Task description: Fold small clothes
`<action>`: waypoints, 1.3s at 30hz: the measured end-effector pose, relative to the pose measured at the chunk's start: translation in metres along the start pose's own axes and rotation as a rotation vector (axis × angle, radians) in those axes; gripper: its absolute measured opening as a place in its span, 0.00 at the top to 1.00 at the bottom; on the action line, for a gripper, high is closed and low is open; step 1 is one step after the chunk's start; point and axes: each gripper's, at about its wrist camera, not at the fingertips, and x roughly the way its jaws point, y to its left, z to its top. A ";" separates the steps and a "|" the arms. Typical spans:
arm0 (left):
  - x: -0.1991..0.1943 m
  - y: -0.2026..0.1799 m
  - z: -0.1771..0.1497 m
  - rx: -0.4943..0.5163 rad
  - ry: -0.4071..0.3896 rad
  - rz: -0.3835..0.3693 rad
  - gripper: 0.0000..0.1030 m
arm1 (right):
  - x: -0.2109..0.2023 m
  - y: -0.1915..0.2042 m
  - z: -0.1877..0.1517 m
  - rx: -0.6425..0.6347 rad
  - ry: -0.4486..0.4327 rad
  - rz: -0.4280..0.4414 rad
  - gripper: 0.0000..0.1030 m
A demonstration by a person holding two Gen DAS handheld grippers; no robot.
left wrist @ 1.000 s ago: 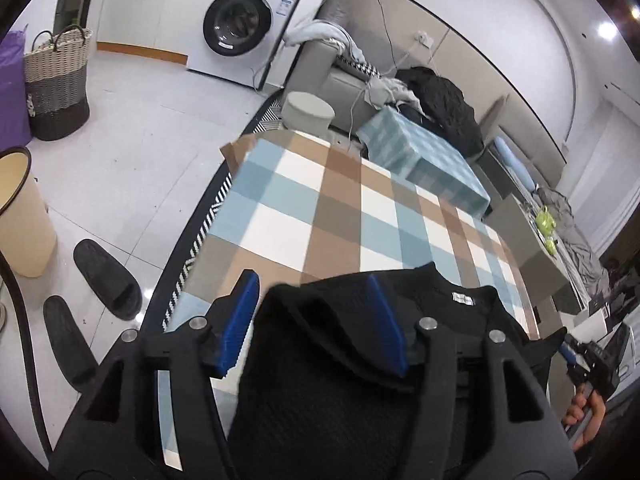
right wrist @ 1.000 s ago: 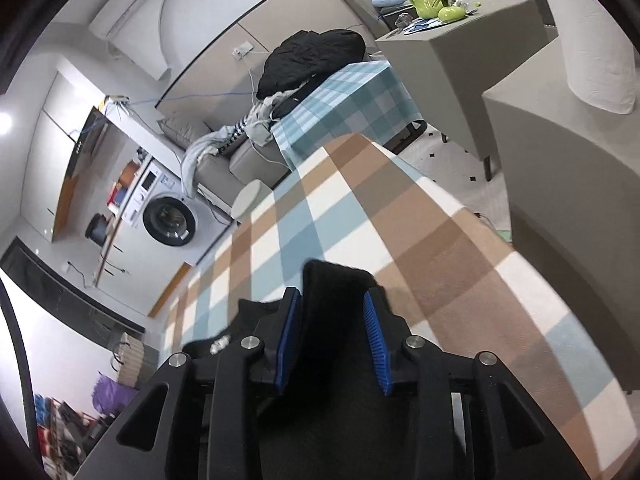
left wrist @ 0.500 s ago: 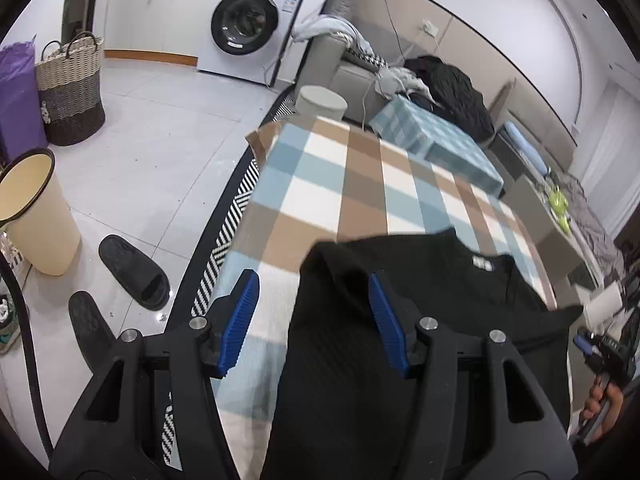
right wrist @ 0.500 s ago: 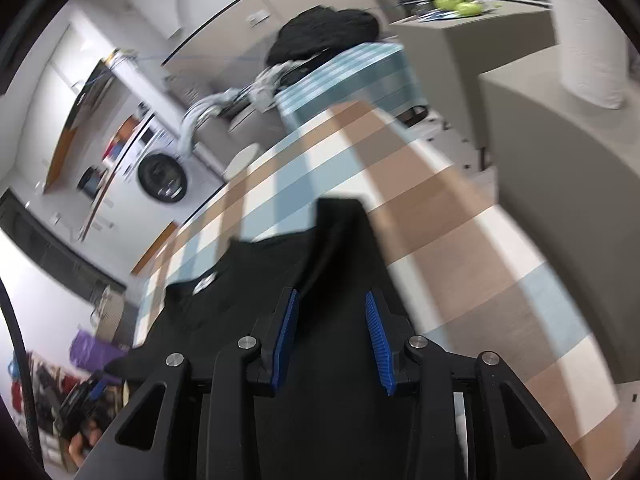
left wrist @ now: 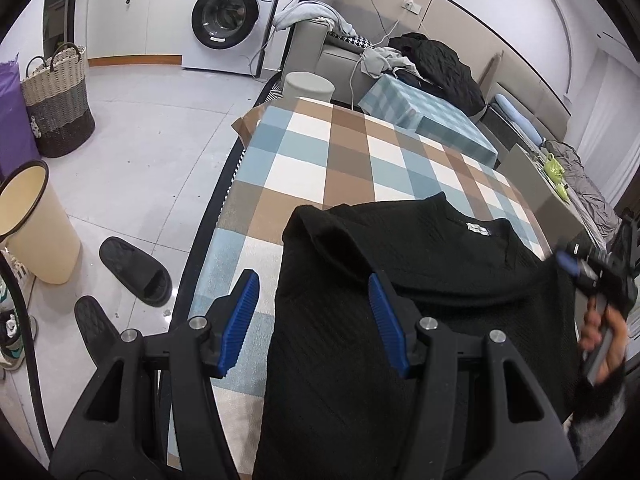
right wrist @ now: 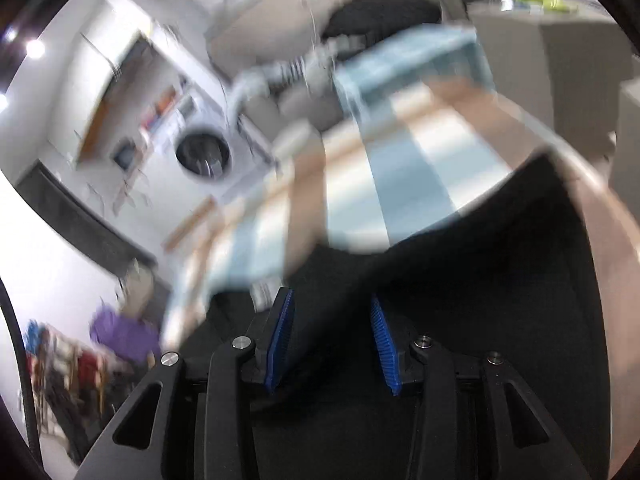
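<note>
A black knit top [left wrist: 420, 280] lies spread on the checked table [left wrist: 340, 152], white neck label [left wrist: 479, 229] facing up. My left gripper [left wrist: 316, 320] is open above its near left edge; the cloth lies under the right finger and nothing is held. In the blurred right wrist view my right gripper [right wrist: 330, 340] is open over the black top [right wrist: 460, 260]. The right gripper and the hand holding it also show at the right edge of the left wrist view [left wrist: 592, 276].
Left of the table are black slippers [left wrist: 136, 272], a cream bin [left wrist: 36, 224] and a woven basket [left wrist: 56, 100]. A washing machine [left wrist: 228, 16] stands at the back. A sofa with clothes [left wrist: 420, 56] and a low checked table [left wrist: 424, 116] lie beyond.
Both grippers have pulled back and up from the top, which now lies flat on the table. The right wrist view swings fast and is blurred.
</note>
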 end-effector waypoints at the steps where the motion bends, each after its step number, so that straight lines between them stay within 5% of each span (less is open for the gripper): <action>1: 0.000 0.000 0.000 0.001 -0.001 -0.002 0.48 | -0.003 -0.001 0.007 0.013 -0.049 -0.012 0.59; 14: 0.046 -0.014 0.029 0.057 0.054 0.005 0.47 | -0.056 -0.065 0.018 0.011 -0.002 -0.236 0.52; 28: 0.116 -0.019 0.062 0.056 0.103 0.034 0.48 | -0.015 -0.083 0.020 -0.014 0.063 -0.255 0.53; 29: 0.116 -0.020 0.063 0.058 0.081 0.038 0.56 | -0.014 -0.082 0.020 -0.026 0.053 -0.265 0.53; 30: 0.115 -0.020 0.064 0.064 0.055 0.033 0.75 | -0.013 -0.081 0.019 -0.034 0.046 -0.268 0.54; 33: 0.110 -0.022 0.063 0.080 0.024 0.016 0.96 | -0.015 -0.076 0.018 -0.085 0.012 -0.268 0.74; 35: 0.104 -0.022 0.063 0.086 0.000 0.010 0.96 | -0.018 -0.074 0.018 -0.106 -0.009 -0.255 0.89; 39: 0.083 -0.020 0.063 0.064 -0.051 -0.015 0.97 | -0.034 -0.065 0.018 -0.131 -0.064 -0.207 0.94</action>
